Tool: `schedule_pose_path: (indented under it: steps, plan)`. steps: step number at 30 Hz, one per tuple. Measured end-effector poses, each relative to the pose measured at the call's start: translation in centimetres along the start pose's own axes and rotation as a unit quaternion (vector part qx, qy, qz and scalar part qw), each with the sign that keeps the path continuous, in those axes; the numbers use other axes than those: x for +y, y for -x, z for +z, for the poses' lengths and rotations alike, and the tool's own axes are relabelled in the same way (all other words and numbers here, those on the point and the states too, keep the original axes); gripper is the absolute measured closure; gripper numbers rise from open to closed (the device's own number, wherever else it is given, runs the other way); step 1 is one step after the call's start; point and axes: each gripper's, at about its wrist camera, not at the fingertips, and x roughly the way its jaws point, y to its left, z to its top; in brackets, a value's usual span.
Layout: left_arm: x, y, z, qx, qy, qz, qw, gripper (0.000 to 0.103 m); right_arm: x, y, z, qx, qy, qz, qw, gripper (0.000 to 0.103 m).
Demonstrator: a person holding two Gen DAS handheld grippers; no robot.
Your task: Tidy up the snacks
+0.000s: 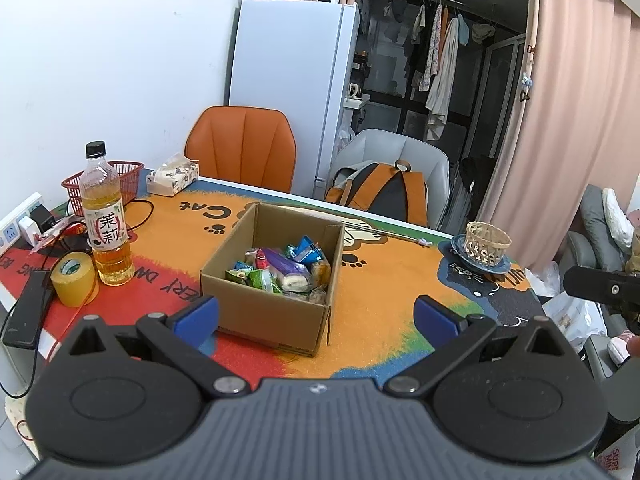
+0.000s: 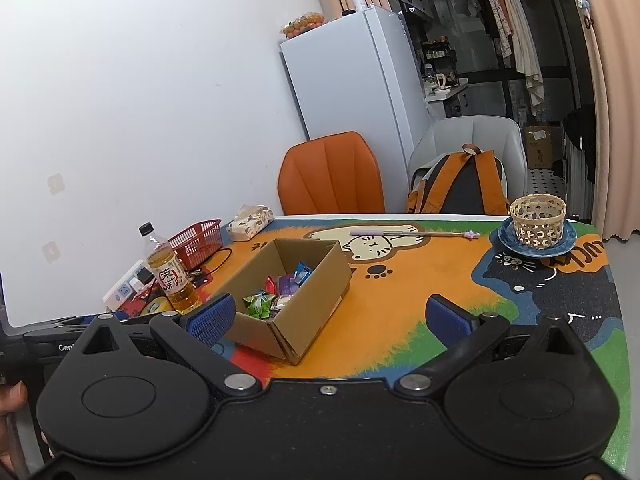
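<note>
**Two open grippers held above a table, snack box in front**

A colourful cartoon-cat table mat (image 1: 384,280) is being shown from two wrist cameras. In the left wrist view, the left gripper (image 1: 316,316) is being held low at the bottom of the frame with its blue-padded jaws spread wide, and nothing is being gripped. An open cardboard box (image 1: 276,312) is being seen at the centre of the frame, just beyond and between the fingers. Wrapped snacks (image 1: 280,268) in green, blue, purple and red are lying piled inside it.

To the left of the frame, a bottle of amber tea (image 1: 106,220) is standing upright, with a roll of yellow tape (image 1: 74,280) just beside it. Behind these, a red plastic basket (image 1: 120,180) and a tissue pack (image 1: 173,178) are being seen near the wall. At the right of the frame, a woven basket (image 1: 488,246) is sitting on a blue saucer (image 1: 460,254).

In the right wrist view, the right gripper (image 2: 328,318) is likewise being held wide open and empty at the bottom of the frame. The box (image 2: 304,312) is lying left of centre, with its near corner between the fingers. The woven basket (image 2: 539,220) is placed in the upper right of the table.
</note>
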Motion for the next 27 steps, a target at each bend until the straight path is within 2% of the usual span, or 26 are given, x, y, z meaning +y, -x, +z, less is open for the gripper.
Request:
schedule_pose_path:
  steps: [27]
  plan:
    - [0.01,-0.02,-0.06,0.004,-0.006,-0.005,1.0000,0.000,-0.21,-0.07,0.06,0.003,-0.002,-0.002,1.000,0.000]
